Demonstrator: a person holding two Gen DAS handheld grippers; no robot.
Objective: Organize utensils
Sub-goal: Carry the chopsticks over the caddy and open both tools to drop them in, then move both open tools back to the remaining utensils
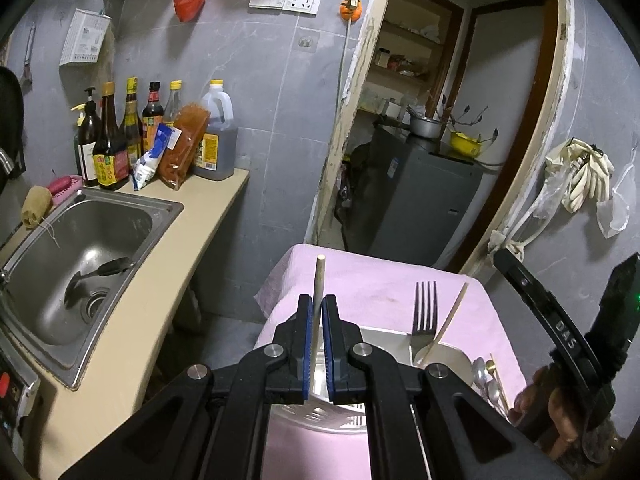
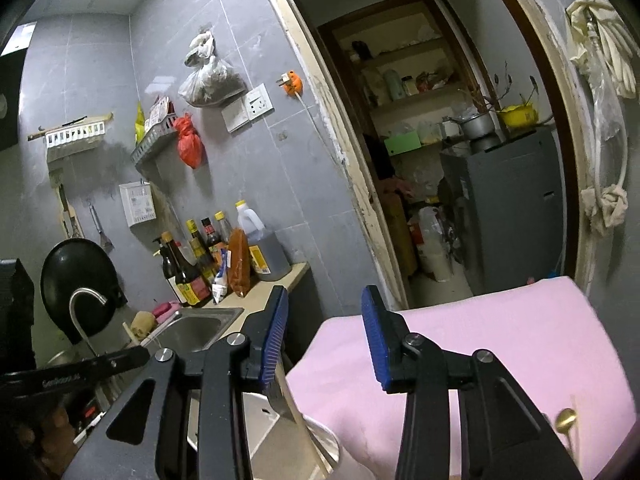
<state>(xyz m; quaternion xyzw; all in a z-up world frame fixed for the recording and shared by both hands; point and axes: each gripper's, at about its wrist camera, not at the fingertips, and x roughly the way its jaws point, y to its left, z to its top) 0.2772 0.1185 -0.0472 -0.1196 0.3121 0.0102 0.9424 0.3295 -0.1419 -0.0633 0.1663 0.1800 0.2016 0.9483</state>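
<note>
Left claw point(image 1: 318, 320) pinches a chopstick point(image 1: 319, 280) upright over the holder point(image 1: 340, 416) — lower it straight in beside the fork point(image 1: 425, 312). Right claw point(image 2: 324, 336) parted, empty — keep clear.

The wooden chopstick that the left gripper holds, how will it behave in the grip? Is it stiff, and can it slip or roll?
The chopstick looks straight and unbent above the left gripper, so it is probably stiff and light. The pads clamp only a short part of it, so it might pivot if bumped. It looks round, so it could roll once laid on the pink cloth.
</note>
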